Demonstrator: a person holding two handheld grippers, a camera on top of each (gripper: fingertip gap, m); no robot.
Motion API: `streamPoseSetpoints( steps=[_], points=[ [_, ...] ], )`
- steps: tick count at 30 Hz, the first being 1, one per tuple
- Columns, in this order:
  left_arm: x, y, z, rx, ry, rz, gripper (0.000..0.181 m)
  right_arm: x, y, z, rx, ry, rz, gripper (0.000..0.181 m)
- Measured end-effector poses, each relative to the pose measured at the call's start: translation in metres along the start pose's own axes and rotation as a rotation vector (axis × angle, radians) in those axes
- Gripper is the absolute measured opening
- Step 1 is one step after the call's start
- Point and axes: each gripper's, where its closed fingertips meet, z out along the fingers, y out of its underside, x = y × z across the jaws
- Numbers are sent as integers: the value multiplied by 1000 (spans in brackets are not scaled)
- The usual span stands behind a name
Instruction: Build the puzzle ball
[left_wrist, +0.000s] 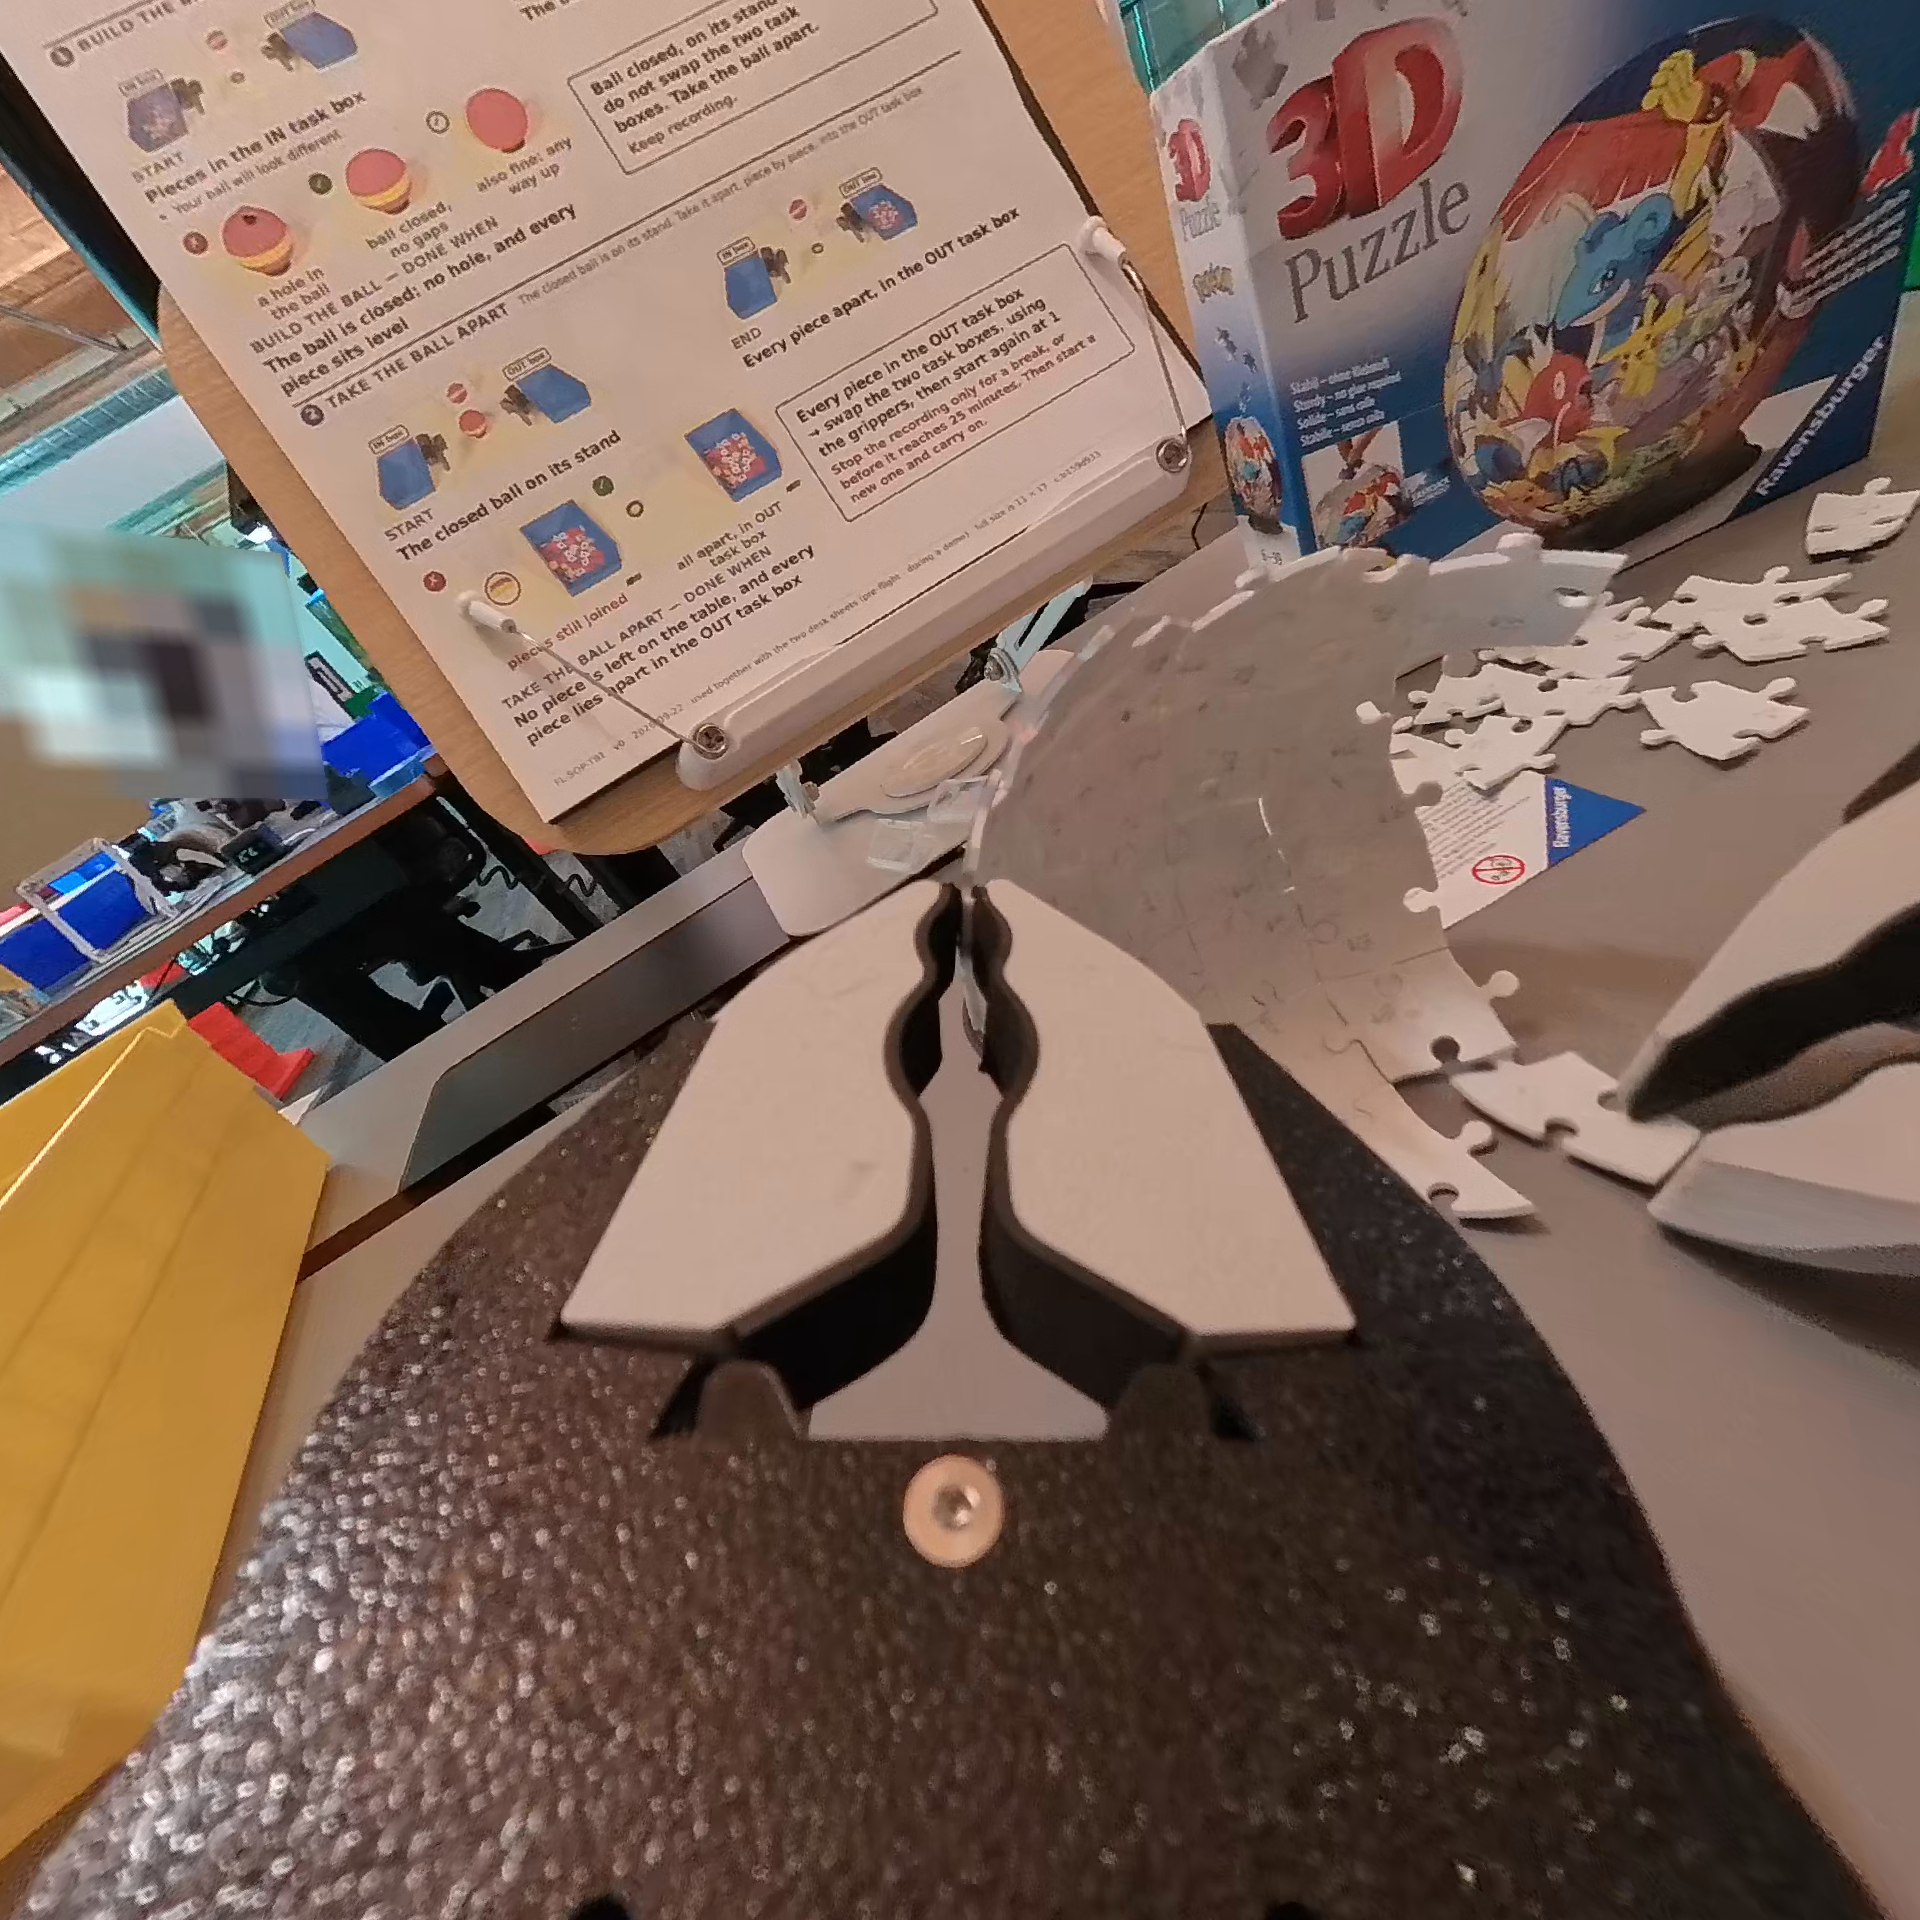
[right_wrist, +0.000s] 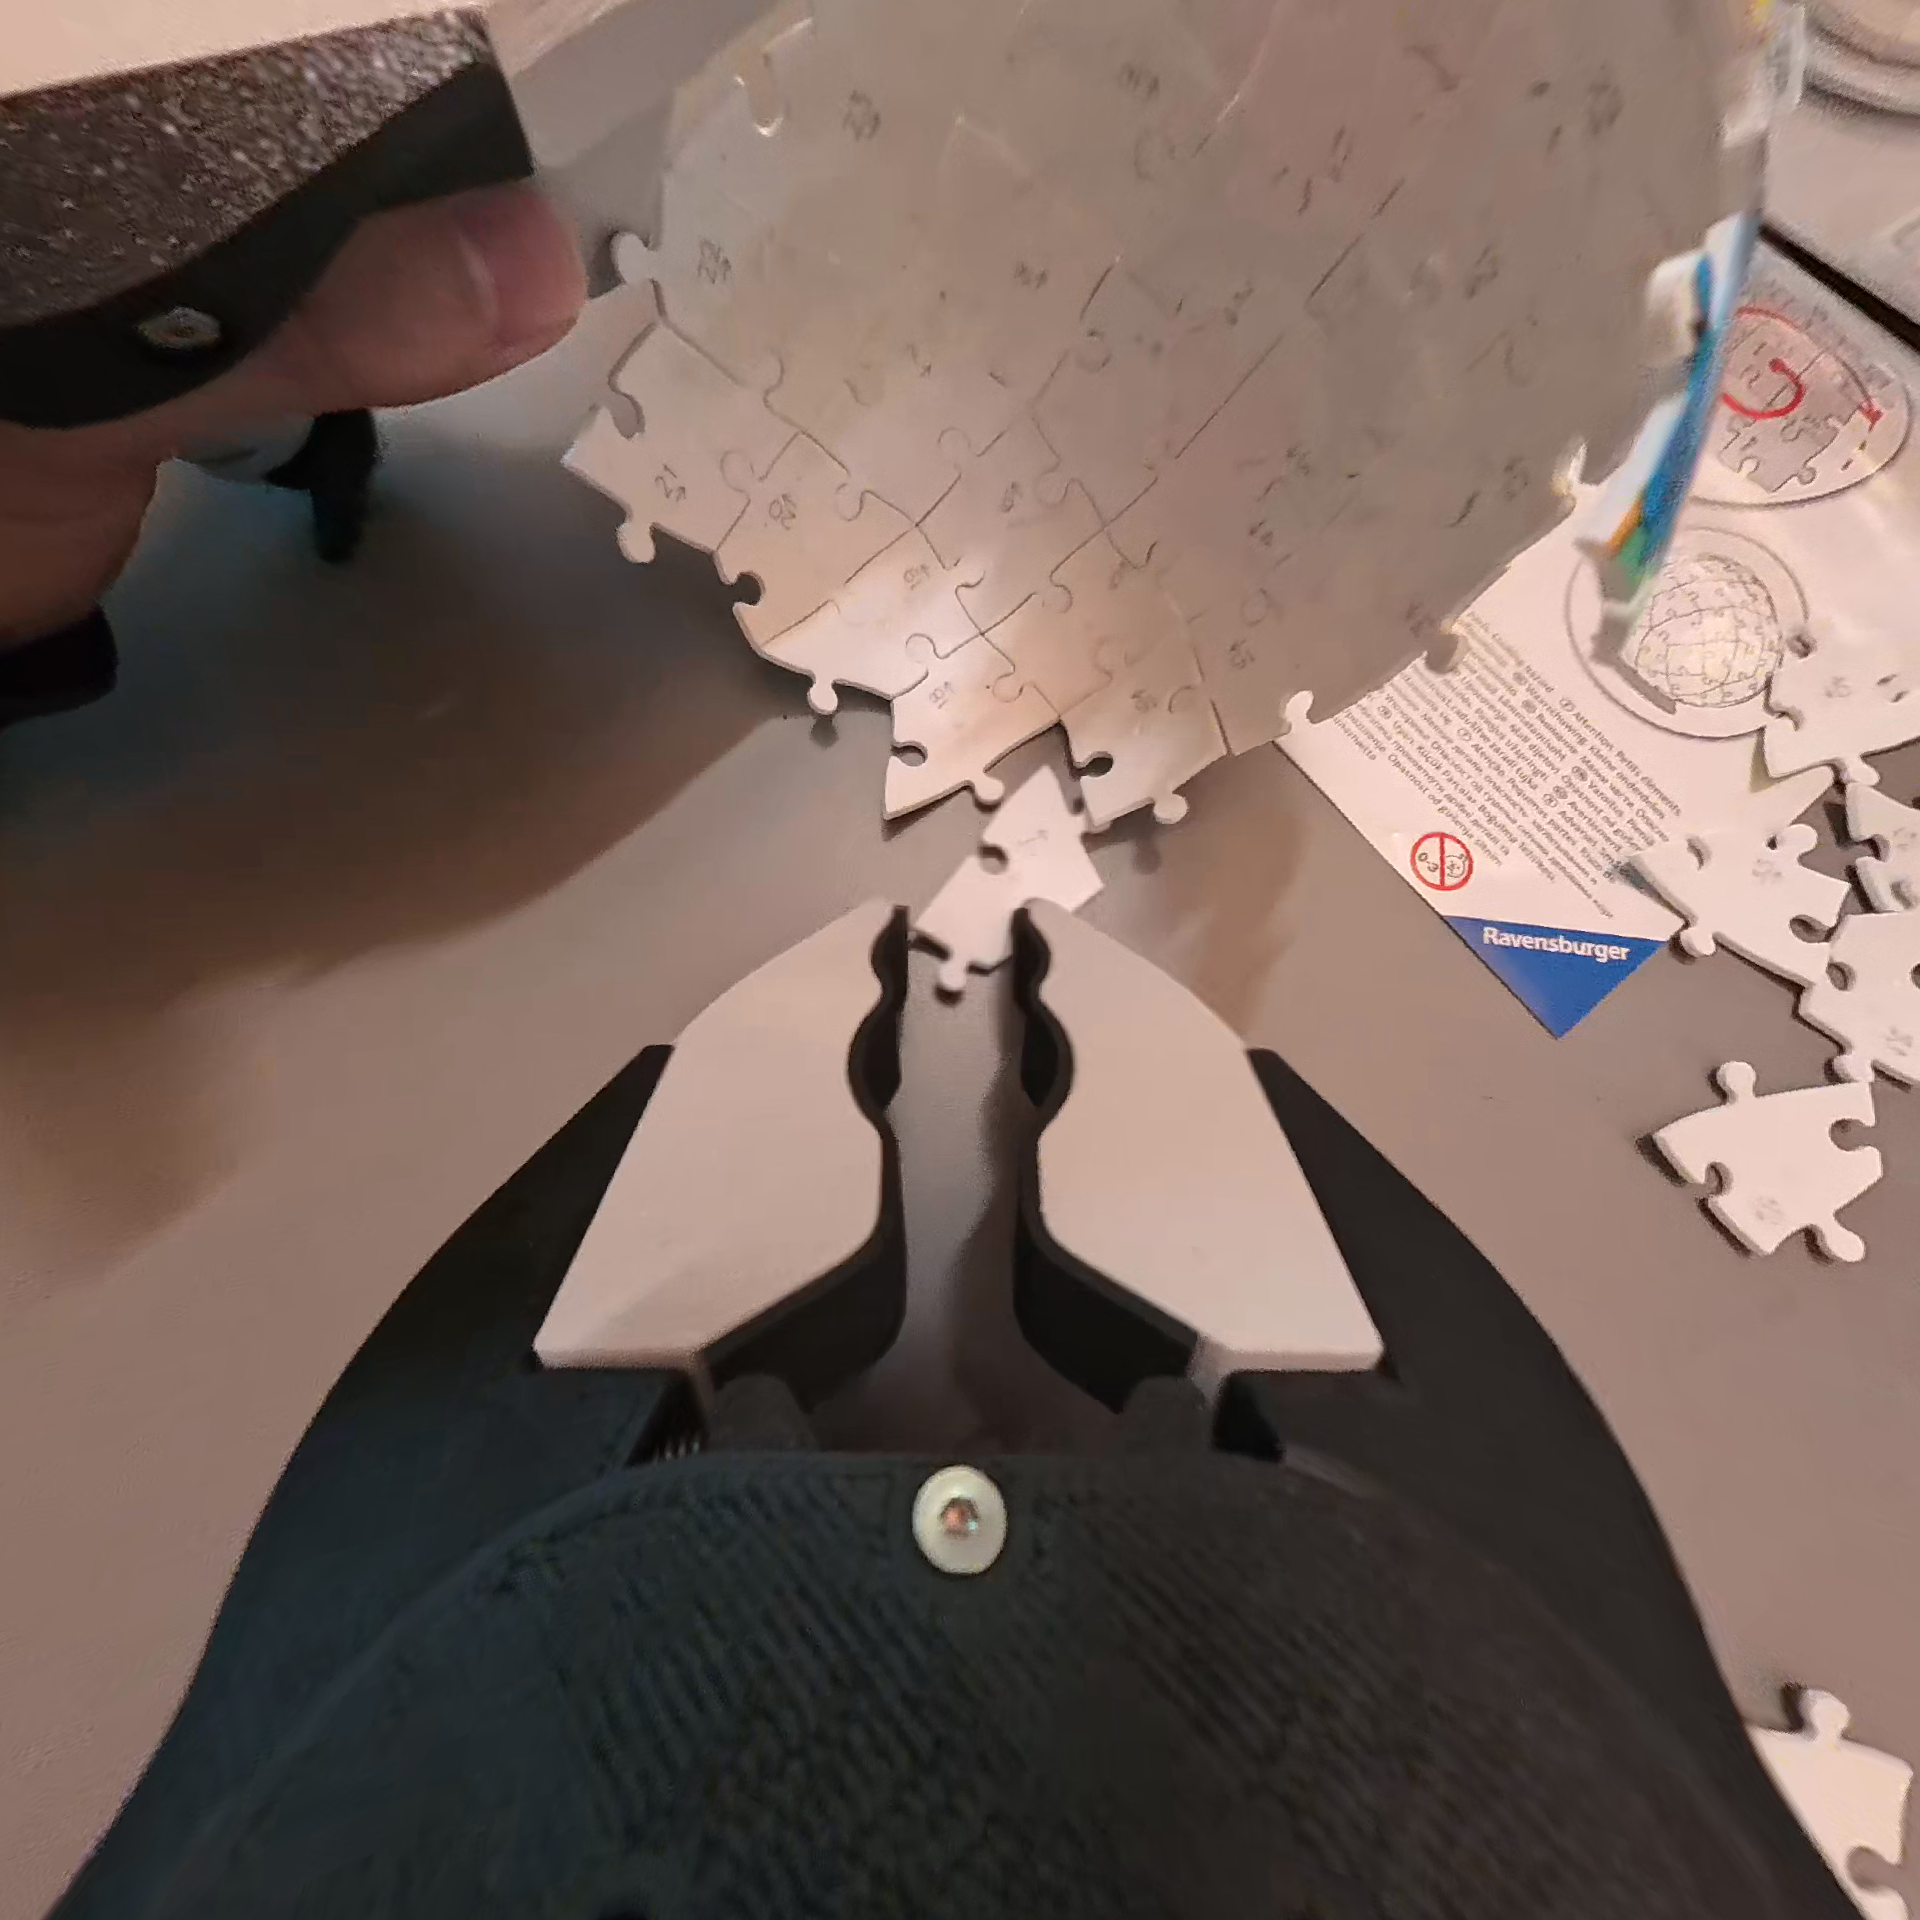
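Note:
A partly built puzzle ball (left_wrist: 1195, 790) is a curved white shell of joined pieces, seen from its blank numbered side. My left gripper (left_wrist: 968, 914) is shut on the shell's edge and holds it tilted above the grey table (left_wrist: 1662, 1455). In the right wrist view the shell (right_wrist: 1143, 364) fills the top, with the left gripper's body (right_wrist: 208, 156) and a thumb at the upper left. My right gripper (right_wrist: 961, 925) is shut on a single white puzzle piece (right_wrist: 1029, 862), just below the shell's lower edge. It also shows in the left wrist view (left_wrist: 1652, 1112) with the piece (left_wrist: 1558, 1117).
Several loose white pieces (left_wrist: 1714, 644) lie at the right (right_wrist: 1777, 1164). A puzzle box (left_wrist: 1558, 260) stands behind them. An instruction sheet on a wooden stand (left_wrist: 623, 364) is at the back left. A leaflet (right_wrist: 1538, 831) lies under the shell. A yellow box (left_wrist: 125, 1299) is at the left. Spacing between my two grippers at the tips: around 12 centimetres.

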Motion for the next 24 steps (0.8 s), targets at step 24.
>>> streamPoseSetpoints(
  steps=[24],
  points=[
    [-2, 2, 0, -7, -3, -14, 2, 14, 6, -3, -16, 171, 201, 33]
  ],
)
